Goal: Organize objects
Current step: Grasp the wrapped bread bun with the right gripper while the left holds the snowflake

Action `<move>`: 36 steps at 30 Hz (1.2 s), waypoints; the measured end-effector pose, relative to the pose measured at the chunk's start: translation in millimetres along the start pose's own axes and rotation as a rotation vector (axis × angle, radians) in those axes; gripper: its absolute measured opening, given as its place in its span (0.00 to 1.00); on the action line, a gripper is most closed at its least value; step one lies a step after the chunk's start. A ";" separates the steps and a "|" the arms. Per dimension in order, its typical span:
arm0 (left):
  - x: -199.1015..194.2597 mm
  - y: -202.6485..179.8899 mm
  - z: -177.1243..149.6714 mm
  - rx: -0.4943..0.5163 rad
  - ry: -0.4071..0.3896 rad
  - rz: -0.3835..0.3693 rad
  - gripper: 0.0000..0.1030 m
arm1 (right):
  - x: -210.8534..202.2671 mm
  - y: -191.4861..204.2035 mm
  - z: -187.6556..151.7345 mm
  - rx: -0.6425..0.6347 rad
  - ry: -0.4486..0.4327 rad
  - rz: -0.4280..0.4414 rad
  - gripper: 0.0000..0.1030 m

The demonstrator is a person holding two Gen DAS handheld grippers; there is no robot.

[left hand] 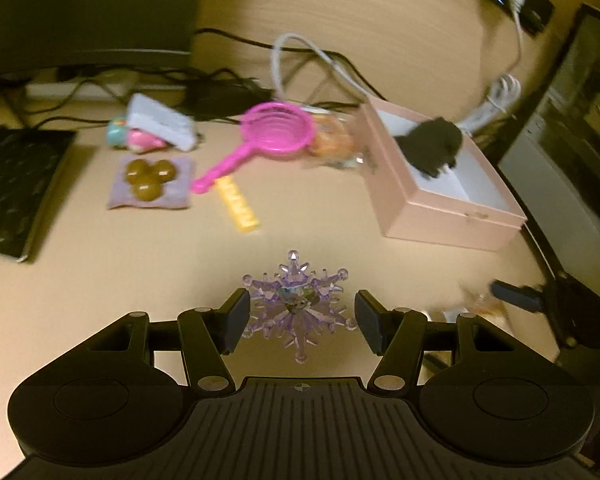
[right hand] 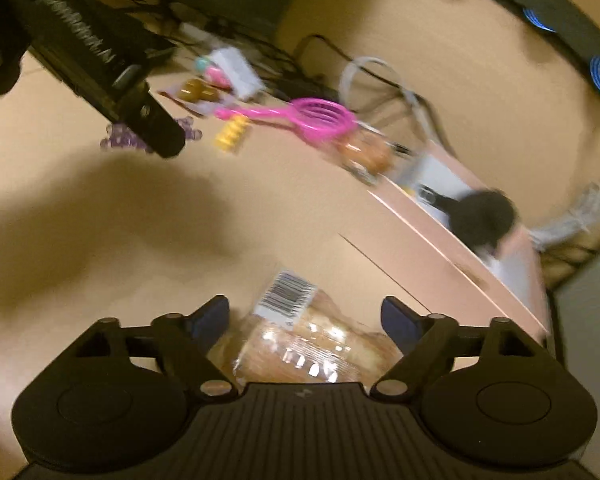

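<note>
A clear purple snowflake ornament (left hand: 296,304) sits between the pads of my left gripper (left hand: 302,312), which is shut on it just above the beige table (left hand: 140,272). It stays sharp while the background blurs. From the right wrist view the snowflake (right hand: 120,142) peeks out behind the left gripper's black body. My right gripper (right hand: 306,316) is open around a wrapped bread packet (right hand: 308,340) with a barcode label, with a gap at the left pad. An open pink box (left hand: 440,216) holds a black furry thing (left hand: 432,144).
A pink toy sieve (left hand: 276,128), a yellow brick (left hand: 236,204), a purple pack of brown balls (left hand: 150,180), an orange wrapped item (left hand: 334,144) and a grey-white box (left hand: 160,120) lie at the back. A keyboard (left hand: 12,188) lies left, with cables (left hand: 320,64) behind.
</note>
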State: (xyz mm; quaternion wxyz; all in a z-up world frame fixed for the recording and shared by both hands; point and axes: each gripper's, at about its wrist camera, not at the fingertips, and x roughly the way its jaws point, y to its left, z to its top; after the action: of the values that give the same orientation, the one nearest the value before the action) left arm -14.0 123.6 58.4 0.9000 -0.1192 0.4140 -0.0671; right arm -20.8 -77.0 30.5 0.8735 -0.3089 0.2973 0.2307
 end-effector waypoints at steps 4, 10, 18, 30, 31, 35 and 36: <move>7.8 -17.3 2.5 0.038 0.001 -0.034 0.61 | -9.8 -21.4 -21.9 0.060 0.039 -0.066 0.86; 12.9 -22.5 -1.1 0.052 0.018 -0.039 0.61 | -16.1 -48.0 -41.6 0.155 0.094 -0.123 0.88; 5.8 -3.7 -7.4 -0.008 0.032 0.014 0.61 | -35.6 -76.9 -44.0 0.384 0.088 0.021 1.00; -4.5 0.1 -22.8 -0.026 0.053 0.033 0.61 | 0.2 -104.6 -43.4 0.646 0.167 0.099 1.00; -4.6 0.4 -24.1 -0.024 0.060 0.032 0.61 | 3.4 -102.8 -43.0 0.632 0.177 0.114 1.00; -8.3 0.5 -25.6 -0.011 0.062 0.032 0.61 | 2.7 -88.8 -44.4 0.497 0.195 0.076 1.00; -9.1 -0.1 -25.7 -0.009 0.062 0.030 0.61 | -0.1 -87.6 -46.7 0.483 0.196 0.075 1.00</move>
State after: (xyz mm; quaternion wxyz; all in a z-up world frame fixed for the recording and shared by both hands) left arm -39.5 121.5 48.9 0.8869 -0.1150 0.4439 -0.0552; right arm 12.9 -170.2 36.2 0.8798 -0.1010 0.4382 0.1542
